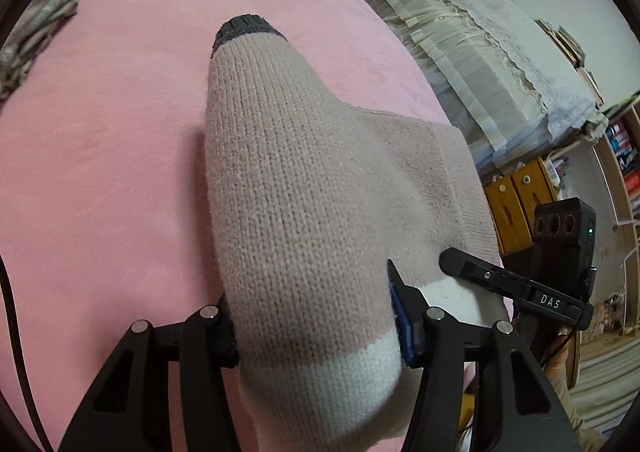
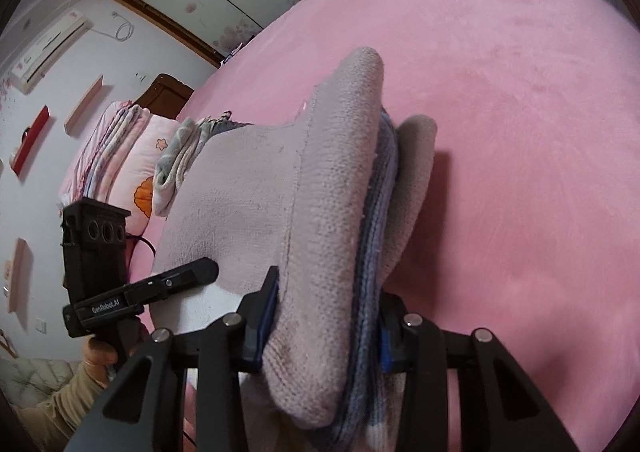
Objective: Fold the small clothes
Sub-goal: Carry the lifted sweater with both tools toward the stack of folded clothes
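Note:
A pale pink knitted sock point(image 1: 288, 192) with a grey toe and a white band lies folded over above the pink bed cover point(image 1: 100, 132). My left gripper point(image 1: 316, 328) is shut on its white-banded end. My right gripper point(image 2: 324, 328) is shut on the other bunched end of the sock point(image 2: 320, 212), where blue-striped knit layers point(image 2: 376, 220) show between the folds. Each gripper shows in the other's view, the right one in the left wrist view point(image 1: 520, 288) and the left one in the right wrist view point(image 2: 132, 296), close beside the sock.
A pile of patterned clothes point(image 1: 36, 32) lies at the far left of the bed. Folded socks point(image 2: 180, 156) and stacked pillows point(image 2: 120, 156) sit near the headboard. A lace-covered unit point(image 1: 480, 64), wooden drawers point(image 1: 516, 204) and bookshelves point(image 1: 624, 156) stand beside the bed.

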{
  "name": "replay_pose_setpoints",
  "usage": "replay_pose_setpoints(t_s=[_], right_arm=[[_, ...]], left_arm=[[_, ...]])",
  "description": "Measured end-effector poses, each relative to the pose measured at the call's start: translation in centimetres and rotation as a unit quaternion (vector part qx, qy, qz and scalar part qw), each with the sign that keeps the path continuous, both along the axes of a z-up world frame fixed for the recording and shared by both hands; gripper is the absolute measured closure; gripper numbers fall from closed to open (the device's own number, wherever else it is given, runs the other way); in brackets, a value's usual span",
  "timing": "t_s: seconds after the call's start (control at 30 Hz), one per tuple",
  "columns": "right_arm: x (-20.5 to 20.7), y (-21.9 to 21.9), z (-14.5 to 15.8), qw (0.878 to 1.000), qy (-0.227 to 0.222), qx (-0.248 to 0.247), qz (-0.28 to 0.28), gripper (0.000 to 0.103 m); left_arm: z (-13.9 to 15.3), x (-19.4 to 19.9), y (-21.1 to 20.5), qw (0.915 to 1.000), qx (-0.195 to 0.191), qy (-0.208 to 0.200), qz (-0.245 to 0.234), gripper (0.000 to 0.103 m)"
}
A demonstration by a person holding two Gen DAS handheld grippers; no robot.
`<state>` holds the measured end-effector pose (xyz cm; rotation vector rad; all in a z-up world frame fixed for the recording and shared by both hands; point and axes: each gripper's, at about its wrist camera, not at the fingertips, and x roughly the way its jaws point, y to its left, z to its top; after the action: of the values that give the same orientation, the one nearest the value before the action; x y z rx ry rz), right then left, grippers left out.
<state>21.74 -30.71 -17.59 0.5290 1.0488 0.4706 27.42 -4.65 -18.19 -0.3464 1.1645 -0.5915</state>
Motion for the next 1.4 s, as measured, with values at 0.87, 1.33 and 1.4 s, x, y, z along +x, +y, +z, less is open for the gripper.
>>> replay_pose_setpoints(t_s=[0.87,1.33,1.4], right_arm=[[6.1,31.0,13.7,0.989,-0.060,0.094,0.100,0.064],[24.3,42.5,13.4,0.989,-0.064,0.125,0.041,0.064],[26.1,43.2,11.9,0.989,-0.059,0.130,0.031,0.064]], left_arm=[[15.6,3.0,34.5,0.9964,0.009,-0.041,0.073,0.047],[15.1,24.4,46.5,0.9936,0.034,-0.045,0.097,0.044],[14.0,26.8,47.4,0.9928,0.035,-0.041,0.107,0.043]])
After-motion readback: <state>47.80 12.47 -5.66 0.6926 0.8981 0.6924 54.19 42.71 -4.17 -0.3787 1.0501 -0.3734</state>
